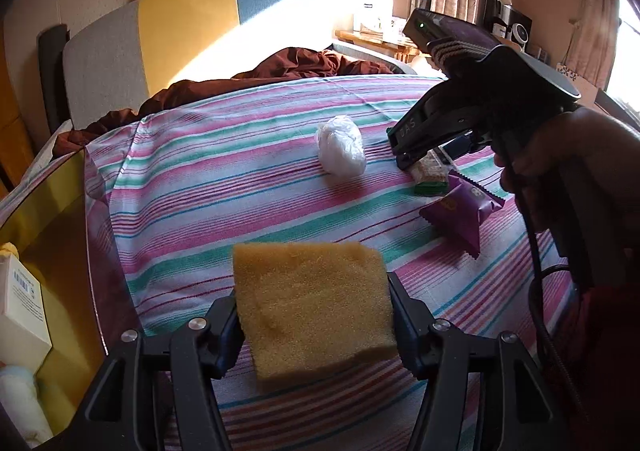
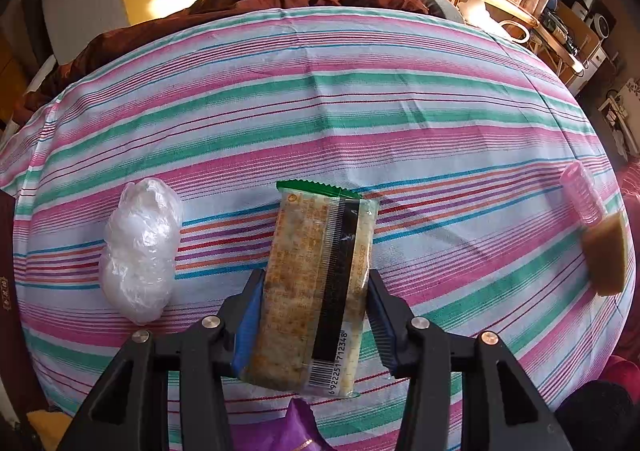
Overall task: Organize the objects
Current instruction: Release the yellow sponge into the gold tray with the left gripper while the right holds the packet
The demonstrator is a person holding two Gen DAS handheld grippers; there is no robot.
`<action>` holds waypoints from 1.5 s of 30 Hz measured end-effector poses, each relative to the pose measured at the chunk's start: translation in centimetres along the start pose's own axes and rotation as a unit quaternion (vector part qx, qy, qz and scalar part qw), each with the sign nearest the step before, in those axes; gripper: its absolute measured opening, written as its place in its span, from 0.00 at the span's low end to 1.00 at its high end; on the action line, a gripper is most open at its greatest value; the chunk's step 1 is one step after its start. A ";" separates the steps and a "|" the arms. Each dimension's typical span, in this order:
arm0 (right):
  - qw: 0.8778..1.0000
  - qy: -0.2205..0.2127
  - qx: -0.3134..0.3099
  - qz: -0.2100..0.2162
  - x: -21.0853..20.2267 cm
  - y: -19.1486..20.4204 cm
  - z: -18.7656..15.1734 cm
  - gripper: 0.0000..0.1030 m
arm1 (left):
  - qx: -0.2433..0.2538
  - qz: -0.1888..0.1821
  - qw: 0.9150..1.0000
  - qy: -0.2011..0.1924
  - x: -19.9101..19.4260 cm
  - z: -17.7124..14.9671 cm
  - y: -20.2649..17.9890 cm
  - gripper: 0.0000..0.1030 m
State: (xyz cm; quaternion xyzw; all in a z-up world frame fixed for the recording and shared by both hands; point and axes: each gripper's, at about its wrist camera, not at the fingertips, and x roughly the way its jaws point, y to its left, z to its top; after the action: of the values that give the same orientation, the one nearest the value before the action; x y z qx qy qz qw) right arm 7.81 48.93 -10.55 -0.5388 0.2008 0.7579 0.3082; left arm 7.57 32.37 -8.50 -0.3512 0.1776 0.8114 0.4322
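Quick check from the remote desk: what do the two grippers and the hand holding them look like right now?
Both are black plastic with silver screws on the finger arms. The right gripper has blue ribbed pads; in the left view its side reads "JAS", a black cable hangs below it, and a bare hand holds it. The left gripper has dark pads.

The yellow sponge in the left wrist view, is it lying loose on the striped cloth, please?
No, the yellow sponge is clamped between the jaws of the left gripper, above the striped cloth.
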 end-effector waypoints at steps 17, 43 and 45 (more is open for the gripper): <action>1.000 -0.009 -0.017 -0.009 0.0 -0.4 -0.3 0.47 | -0.051 0.024 0.998 -0.041 -7.0 2.1 3.7 0.62; 0.999 -0.016 -0.041 -0.029 0.0 1.9 -1.0 0.47 | -0.283 0.163 0.945 -0.030 -12.7 -3.5 24.5 0.62; 0.998 -0.016 -0.043 -0.031 0.0 1.9 -1.0 0.47 | -0.291 0.176 0.940 -0.027 -12.6 -3.9 25.4 0.62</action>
State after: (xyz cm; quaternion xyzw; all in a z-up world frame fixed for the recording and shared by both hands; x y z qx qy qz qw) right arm 7.15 46.92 -10.93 -0.5450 0.1464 0.7647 0.3110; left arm -6.96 8.48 -2.47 -0.4027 -0.0188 0.9000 0.1658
